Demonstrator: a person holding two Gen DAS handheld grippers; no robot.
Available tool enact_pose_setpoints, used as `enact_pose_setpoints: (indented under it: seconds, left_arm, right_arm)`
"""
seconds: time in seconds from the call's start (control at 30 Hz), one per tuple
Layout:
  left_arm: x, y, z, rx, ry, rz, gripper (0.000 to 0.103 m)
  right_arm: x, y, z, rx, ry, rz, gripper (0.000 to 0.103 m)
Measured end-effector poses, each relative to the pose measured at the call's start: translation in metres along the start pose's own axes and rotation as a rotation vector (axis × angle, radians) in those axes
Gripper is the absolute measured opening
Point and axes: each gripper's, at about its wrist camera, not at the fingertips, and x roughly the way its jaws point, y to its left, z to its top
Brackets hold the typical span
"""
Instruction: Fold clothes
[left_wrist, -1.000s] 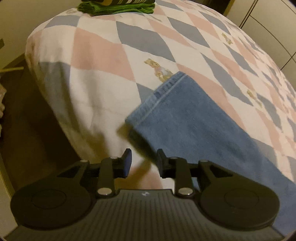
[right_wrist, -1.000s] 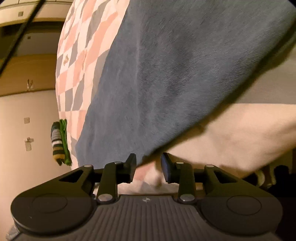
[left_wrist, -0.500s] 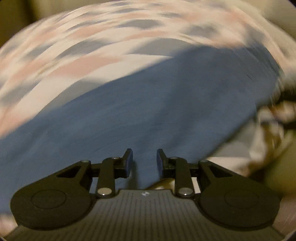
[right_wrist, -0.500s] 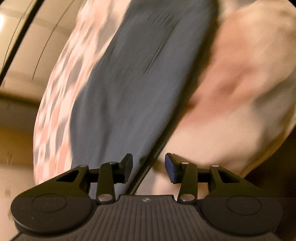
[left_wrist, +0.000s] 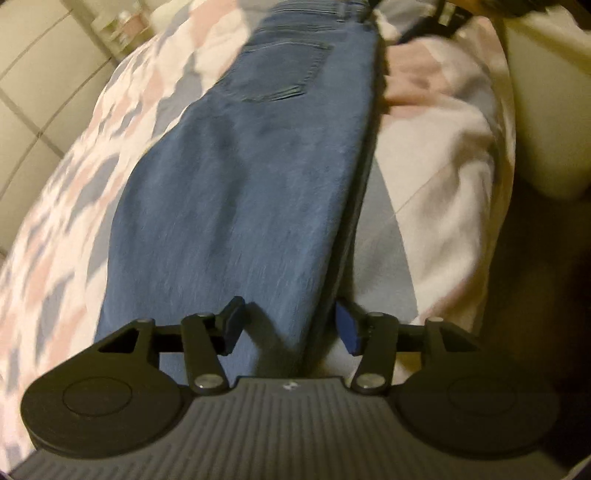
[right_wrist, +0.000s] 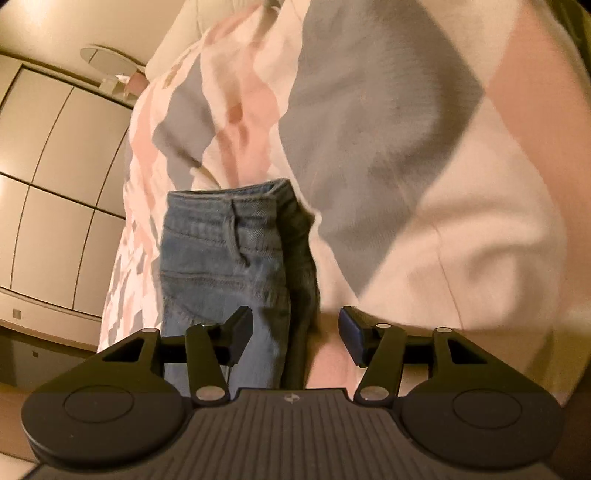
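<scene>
Blue jeans (left_wrist: 251, 177) lie lengthwise on the checked bedspread (left_wrist: 66, 206), folded along one long edge, back pocket and waistband toward the far end. My left gripper (left_wrist: 290, 326) is open just above the leg, its jaws straddling the folded edge. In the right wrist view the jeans' waistband (right_wrist: 236, 206) and belt loop show close up. My right gripper (right_wrist: 295, 330) is open at the waist end, straddling the jeans' dark side edge. Neither gripper holds cloth.
The bedspread (right_wrist: 424, 147) of pink, grey and white diamonds drapes over the bed's edge. Panelled cupboard doors (right_wrist: 55, 166) stand beyond the bed. A pale bulky object (left_wrist: 546, 110) sits at the bed's right side, with dark floor below it.
Both grippers swung fast along the jeans. The left view turned from the hem end to look up the leg; the right moved to the waistband. Both jaws opened wider.
</scene>
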Motion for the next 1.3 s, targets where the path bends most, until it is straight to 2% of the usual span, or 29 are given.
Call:
enact_pose_setpoints:
  seconds: [0.13,0.17,0.2,0.23,0.3,0.37,0.43,0.53,0.67,0.77,0.8,0.83,0.9,1.0,1.03,1.07,1.13,1.2,1.23,1.3]
  left_arm:
    - [0.014,0.003,0.004,0.026,0.001,-0.003,0.049]
    - [0.016,0.002,0.004,0.036,-0.002,-0.002,0.047]
    - [0.017,0.001,0.003,0.046,-0.006,0.001,0.041]
    - [0.017,0.000,0.002,0.055,-0.015,0.009,0.037]
    - [0.015,0.001,0.002,0.066,-0.031,0.012,0.020]
    - [0.009,0.005,0.003,0.062,-0.048,-0.002,0.014]
    - [0.001,0.014,0.005,0.032,-0.064,-0.033,0.013]
    - [-0.012,0.027,0.007,0.004,-0.091,-0.072,0.012]
    - [-0.026,0.032,0.008,-0.033,-0.122,-0.143,0.012]
    - [-0.015,0.019,0.006,-0.040,-0.089,-0.180,0.014]
    - [-0.011,0.015,0.005,-0.049,-0.077,-0.186,0.015]
    - [-0.011,0.013,0.006,-0.064,-0.074,-0.187,0.016]
    - [-0.018,0.017,0.005,-0.100,-0.087,-0.207,0.017]
    - [-0.041,0.030,-0.004,-0.167,-0.108,-0.252,0.019]
    - [-0.049,0.035,-0.008,-0.191,-0.109,-0.256,0.019]
    - [-0.056,0.040,-0.014,-0.215,-0.101,-0.236,0.020]
    - [-0.067,0.053,-0.027,-0.274,-0.080,-0.196,0.020]
    - [-0.069,0.069,-0.044,-0.376,-0.031,-0.153,0.019]
    - [-0.066,0.076,-0.053,-0.413,-0.003,-0.138,0.019]
    - [-0.057,0.085,-0.068,-0.450,0.037,-0.117,0.019]
  right_arm:
    - [0.036,0.005,0.001,-0.006,0.022,0.010,0.056]
    - [0.040,0.008,0.000,-0.020,0.029,0.023,0.053]
    - [0.043,0.012,0.000,-0.051,0.036,0.022,0.033]
    - [0.043,0.016,0.000,-0.087,0.038,0.014,0.029]
    - [0.033,0.025,-0.003,-0.141,0.018,0.027,0.018]
    - [0.014,0.037,-0.007,-0.191,-0.015,0.042,0.015]
    - [-0.006,0.050,-0.012,-0.237,-0.051,0.056,0.014]
    - [-0.033,0.059,-0.017,-0.268,-0.096,0.053,0.013]
    - [-0.027,0.036,-0.019,-0.266,-0.080,-0.063,0.013]
    - [-0.020,0.017,-0.020,-0.242,-0.065,-0.143,0.015]
    - [-0.015,0.006,-0.019,-0.192,-0.055,-0.155,0.020]
    - [-0.013,-0.002,-0.018,-0.134,-0.051,-0.161,0.030]
    - [-0.024,0.003,-0.017,-0.097,-0.079,-0.193,0.037]
    - [-0.046,0.037,-0.028,-0.257,-0.176,-0.326,0.042]
    - [-0.054,0.050,-0.036,-0.314,-0.225,-0.370,0.045]
    - [-0.061,0.061,-0.045,-0.361,-0.256,-0.375,0.045]
    - [-0.063,0.078,-0.066,-0.406,-0.214,-0.246,0.045]
    - [-0.050,0.092,-0.097,-0.458,-0.098,-0.112,0.045]
    - [-0.040,0.099,-0.115,-0.487,-0.033,-0.066,0.044]
    - [-0.019,0.103,-0.157,-0.526,0.090,-0.039,0.042]
